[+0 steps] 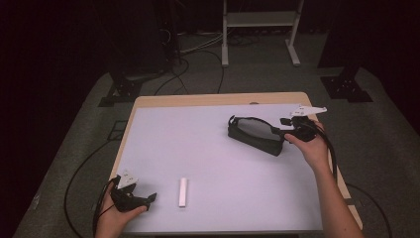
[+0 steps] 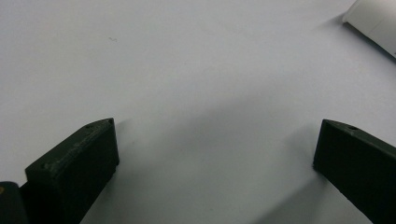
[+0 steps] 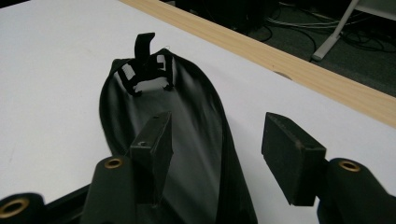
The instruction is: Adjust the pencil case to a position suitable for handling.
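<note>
A black fabric pouch (image 1: 255, 134) lies open on the white table top (image 1: 198, 148), right of centre. My right gripper (image 1: 285, 128) is at the pouch's right end. In the right gripper view the pouch (image 3: 187, 107) gapes, with a strap loop (image 3: 144, 44) at its far end. The right gripper (image 3: 217, 128) is open: one jaw is inside the pouch, the other outside, and the rim lies loose between them. A small white bar (image 1: 183, 192) lies near the front edge. My left gripper (image 1: 143, 192) rests just left of the bar, open (image 2: 217, 126) over bare table, with the bar (image 2: 373, 23) beyond it.
The table's wooden edge (image 1: 218, 99) runs along the back and sides. On the floor behind stand a light metal frame (image 1: 260, 29), black stand bases (image 1: 124, 89), and loose cables (image 1: 198, 64). A cable trails from each gripper off the table.
</note>
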### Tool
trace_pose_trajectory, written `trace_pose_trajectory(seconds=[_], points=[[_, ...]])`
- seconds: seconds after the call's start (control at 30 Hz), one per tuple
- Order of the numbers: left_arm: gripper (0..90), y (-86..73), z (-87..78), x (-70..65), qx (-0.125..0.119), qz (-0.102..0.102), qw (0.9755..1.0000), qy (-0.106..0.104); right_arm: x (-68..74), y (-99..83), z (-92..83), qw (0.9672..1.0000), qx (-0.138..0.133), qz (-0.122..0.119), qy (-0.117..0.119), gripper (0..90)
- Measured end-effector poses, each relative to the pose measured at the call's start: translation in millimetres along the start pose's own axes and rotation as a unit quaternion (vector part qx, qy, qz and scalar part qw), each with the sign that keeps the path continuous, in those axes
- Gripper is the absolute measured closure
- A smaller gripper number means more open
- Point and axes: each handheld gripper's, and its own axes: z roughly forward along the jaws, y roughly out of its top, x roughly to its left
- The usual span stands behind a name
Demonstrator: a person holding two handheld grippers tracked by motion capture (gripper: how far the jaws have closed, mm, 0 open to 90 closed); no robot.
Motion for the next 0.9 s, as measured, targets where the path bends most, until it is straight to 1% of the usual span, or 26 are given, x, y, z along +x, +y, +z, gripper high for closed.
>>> trace_pose_trajectory(seconds=[0.13, 0.2, 0.27, 0.4, 0.53, 0.63, 0.73, 0.9], points=[[0.0, 0.0, 0.0, 0.0, 0.0, 0.0, 1.0, 0.0, -3.4, 4.2, 7.9, 1.0, 0.004, -0.003, 0.002, 43.8], [0.0, 0.0, 0.0, 0.0, 0.0, 0.0, 1.0, 0.0, -4.4, 6.4, 11.6, 0.9999, 0.007, -0.002, 0.008, 45.0], [0.0, 0.0, 0.0, 0.0, 0.0, 0.0, 1.0, 0.0, -5.3, 8.2, 14.8, 0.9999, 0.005, -0.002, 0.009, 46.5], [0.0, 0.0, 0.0, 0.0, 0.0, 0.0, 1.0, 0.0, -8.0, 10.2, 23.2, 0.9998, 0.011, -0.002, 0.015, 48.0], [0.0, 0.0, 0.0, 0.0, 0.0, 0.0, 1.0, 0.0, -11.2, 9.6, 31.7, 0.9997, 0.017, -0.006, 0.018, 49.7], [0.0, 0.0, 0.0, 0.0, 0.0, 0.0, 1.0, 0.0, -11.9, 9.9, 37.4, 0.9996, 0.019, -0.006, 0.022, 52.2], [0.0, 0.0, 0.0, 0.0, 0.0, 0.0, 1.0, 0.0, -11.9, 9.3, 43.7, 0.9994, 0.023, -0.006, 0.025, 52.8], [0.0, 0.0, 0.0, 0.0, 0.0, 0.0, 1.0, 0.0, -13.3, 5.2, 53.2, 0.9992, 0.031, -0.001, 0.027, 56.8]])
